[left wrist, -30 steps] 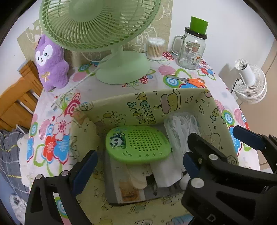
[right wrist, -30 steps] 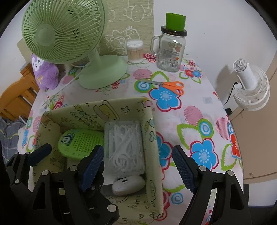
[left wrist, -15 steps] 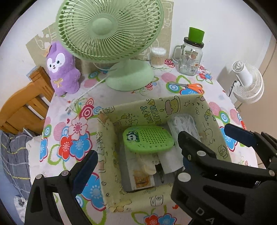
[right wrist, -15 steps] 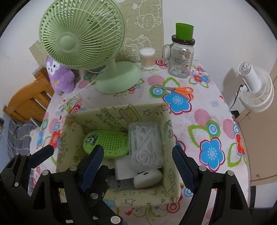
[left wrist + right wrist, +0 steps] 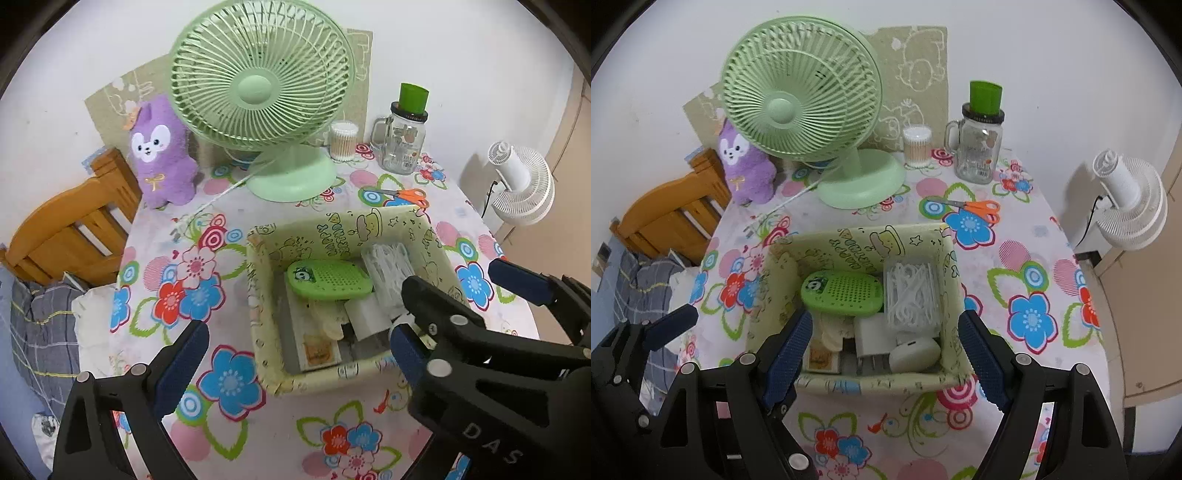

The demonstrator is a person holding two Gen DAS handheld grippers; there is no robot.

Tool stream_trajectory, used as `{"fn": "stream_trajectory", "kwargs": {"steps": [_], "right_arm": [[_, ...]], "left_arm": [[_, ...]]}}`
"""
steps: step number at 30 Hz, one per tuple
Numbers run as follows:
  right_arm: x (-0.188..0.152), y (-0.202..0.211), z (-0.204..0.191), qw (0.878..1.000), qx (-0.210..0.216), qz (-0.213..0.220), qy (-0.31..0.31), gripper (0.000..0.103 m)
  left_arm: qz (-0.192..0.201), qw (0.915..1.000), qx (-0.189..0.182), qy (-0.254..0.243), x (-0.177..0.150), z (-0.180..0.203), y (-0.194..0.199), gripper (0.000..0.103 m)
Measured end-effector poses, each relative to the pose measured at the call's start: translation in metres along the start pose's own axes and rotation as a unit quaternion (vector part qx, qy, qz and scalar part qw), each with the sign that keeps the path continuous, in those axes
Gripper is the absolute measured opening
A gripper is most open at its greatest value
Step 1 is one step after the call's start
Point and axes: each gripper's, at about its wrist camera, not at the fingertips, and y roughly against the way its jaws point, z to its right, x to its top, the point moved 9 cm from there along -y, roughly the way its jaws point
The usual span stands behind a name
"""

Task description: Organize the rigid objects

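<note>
A pale green fabric box (image 5: 264,325) (image 5: 871,382) with cartoon prints stands on the flowered tablecloth. Inside lie a green perforated case (image 5: 332,284) (image 5: 846,291), a clear box of white floss picks (image 5: 391,266) (image 5: 912,291), a white plug adapter (image 5: 871,336) and a white oval device (image 5: 916,354). My left gripper (image 5: 299,328) hovers open above the box's near left side. My right gripper (image 5: 884,321) hovers open above its near edge. Neither holds anything. Each gripper's finger shows at the edge of the other's view.
Behind the box stand a green desk fan (image 5: 798,110), a purple plush (image 5: 742,166), a tub of cotton swabs (image 5: 916,146) and a glass jar mug (image 5: 977,151). Orange scissors (image 5: 975,206) lie beyond the box. A wooden chair (image 5: 672,218) is left, a white fan (image 5: 1126,199) right.
Both grippers have risen and drawn back from the box, which now looks smaller with its near wall in view. Both stayed open. The box's contents have not moved.
</note>
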Motion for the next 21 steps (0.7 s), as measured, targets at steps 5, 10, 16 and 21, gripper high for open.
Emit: {"fn": "stream_trajectory", "kwargs": {"steps": [5,10,16,21], "right_arm": [[-0.007,0.019,-0.003,1.000,-0.001,0.010,0.007,0.084],[-0.014,0.039,-0.003,1.000,-0.003,0.020,0.010,0.084],[-0.018,0.067,-0.002,0.999,-0.005,0.041,0.006,0.084],[-0.016,0.090,-0.004,0.998,-0.003,0.059,0.009,0.084]], "left_arm": [[0.009,0.9999,0.000,0.006,-0.010,-0.003,0.018,0.100],[0.021,0.9997,0.001,0.013,-0.018,-0.007,0.038,0.100],[0.036,0.9990,0.003,0.025,-0.022,-0.014,0.062,0.100],[0.056,0.9982,0.008,0.019,-0.022,-0.014,0.087,0.101]]}}
